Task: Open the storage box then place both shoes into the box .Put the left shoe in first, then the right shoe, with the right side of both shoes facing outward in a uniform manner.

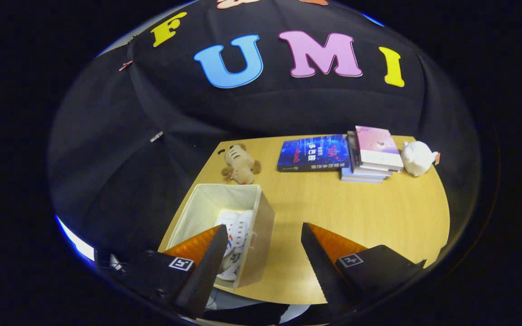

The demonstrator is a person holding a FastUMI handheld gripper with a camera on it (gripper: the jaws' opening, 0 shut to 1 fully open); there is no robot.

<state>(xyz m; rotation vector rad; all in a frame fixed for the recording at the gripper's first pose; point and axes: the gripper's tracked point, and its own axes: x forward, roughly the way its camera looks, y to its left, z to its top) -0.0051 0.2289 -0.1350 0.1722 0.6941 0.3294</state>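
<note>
While hovering with gripper [261, 244] fingers spread and empty beside the storage box [261, 226], risking clipping its wall and disturbing the shoes [236, 231] inside.

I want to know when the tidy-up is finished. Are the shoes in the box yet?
Nearly there, it seems. The storage box is open, and white shoes already lie inside it; I cannot tell from here whether both are in or which way they face. The gripper holds nothing: its jaws stand open above the box's near wall and the table. What is left is checking both shoes and their facing.
</note>
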